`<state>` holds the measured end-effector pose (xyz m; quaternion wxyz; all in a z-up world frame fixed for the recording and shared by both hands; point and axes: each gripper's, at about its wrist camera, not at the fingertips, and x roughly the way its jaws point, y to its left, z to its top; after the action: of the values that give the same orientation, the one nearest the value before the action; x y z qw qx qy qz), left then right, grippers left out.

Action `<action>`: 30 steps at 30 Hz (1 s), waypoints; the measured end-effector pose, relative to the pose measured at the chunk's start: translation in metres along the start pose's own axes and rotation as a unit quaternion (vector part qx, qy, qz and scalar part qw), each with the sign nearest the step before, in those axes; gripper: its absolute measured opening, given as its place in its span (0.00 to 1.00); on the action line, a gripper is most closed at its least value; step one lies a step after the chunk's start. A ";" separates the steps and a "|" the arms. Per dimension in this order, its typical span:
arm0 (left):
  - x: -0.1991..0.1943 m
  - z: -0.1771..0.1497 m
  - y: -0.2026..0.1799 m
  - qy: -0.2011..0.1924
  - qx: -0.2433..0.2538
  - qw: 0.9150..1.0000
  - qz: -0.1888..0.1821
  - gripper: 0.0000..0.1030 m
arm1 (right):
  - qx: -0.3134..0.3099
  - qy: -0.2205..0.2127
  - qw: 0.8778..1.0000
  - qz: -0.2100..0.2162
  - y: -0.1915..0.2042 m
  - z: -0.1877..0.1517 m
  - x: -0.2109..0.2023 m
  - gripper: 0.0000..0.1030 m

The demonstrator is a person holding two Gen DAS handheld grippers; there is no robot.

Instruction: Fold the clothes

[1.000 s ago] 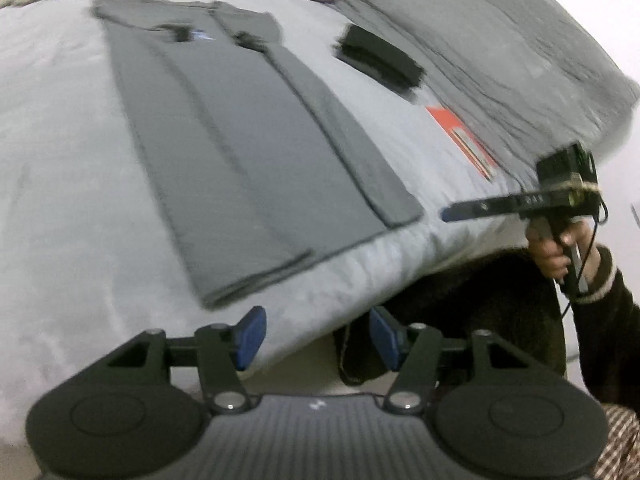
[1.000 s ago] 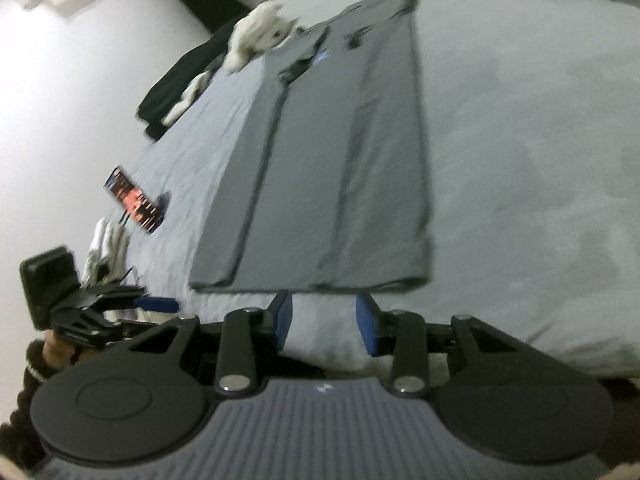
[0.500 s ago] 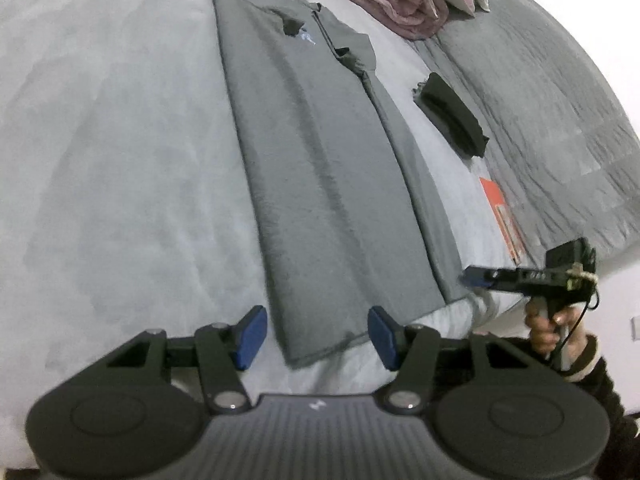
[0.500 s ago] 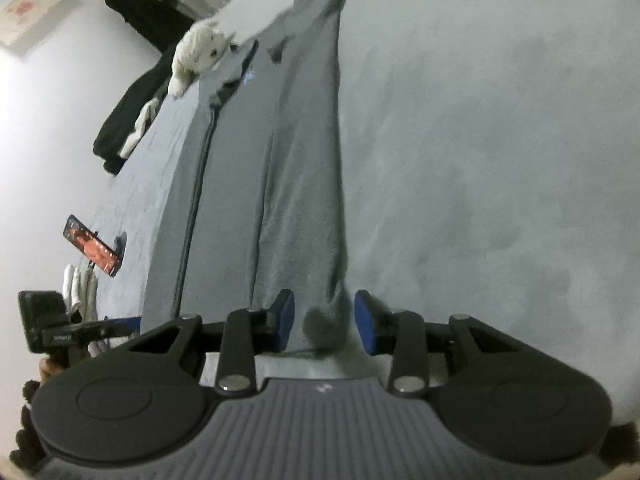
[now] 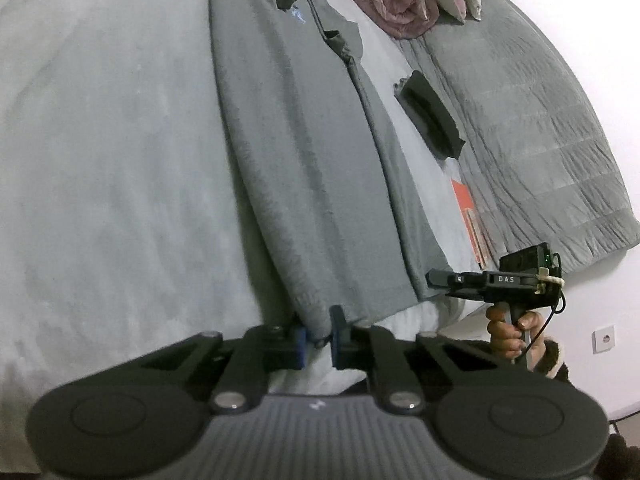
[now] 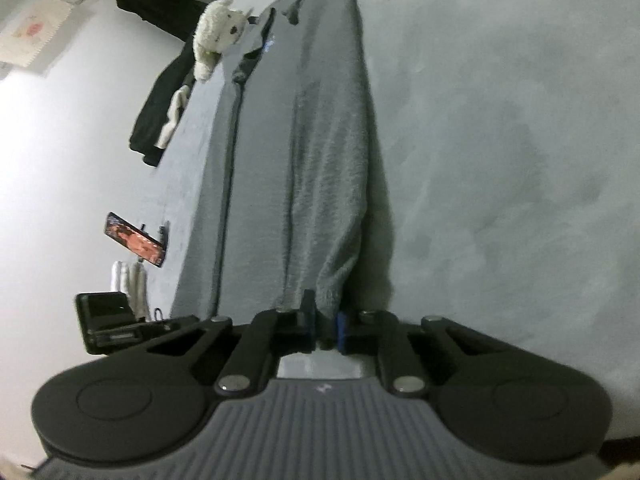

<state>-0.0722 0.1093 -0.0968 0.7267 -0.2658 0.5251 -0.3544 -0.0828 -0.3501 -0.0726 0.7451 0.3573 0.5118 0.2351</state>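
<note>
— Where is the grey shirt (image 5: 296, 152) lying?

— It is lying flat and lengthwise on the grey bed (image 5: 100, 160), hem at the near edge.

— And the left gripper (image 5: 318, 338)?

— Its blue pads are pinching the hem's left corner.

— The right gripper (image 6: 325, 330)?

— It is clamping the hem's right corner, its pads nearly meeting on the cloth.

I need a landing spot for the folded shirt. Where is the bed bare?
The wide stretch of sheet beside the shirt, on the left gripper's side, is bare. The other side is crowded: black pouch, orange booklet, grey quilt.
</note>
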 end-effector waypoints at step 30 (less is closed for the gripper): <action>0.001 0.105 0.026 -0.157 -0.116 0.977 -0.086 0.07 | 0.053 -0.113 0.988 0.091 0.004 0.115 0.021 0.12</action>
<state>0.0342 0.1257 -0.0851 0.7314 -0.4446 0.4170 -0.3058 0.0326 -0.3658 -0.0566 0.7534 0.4659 0.4015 0.2325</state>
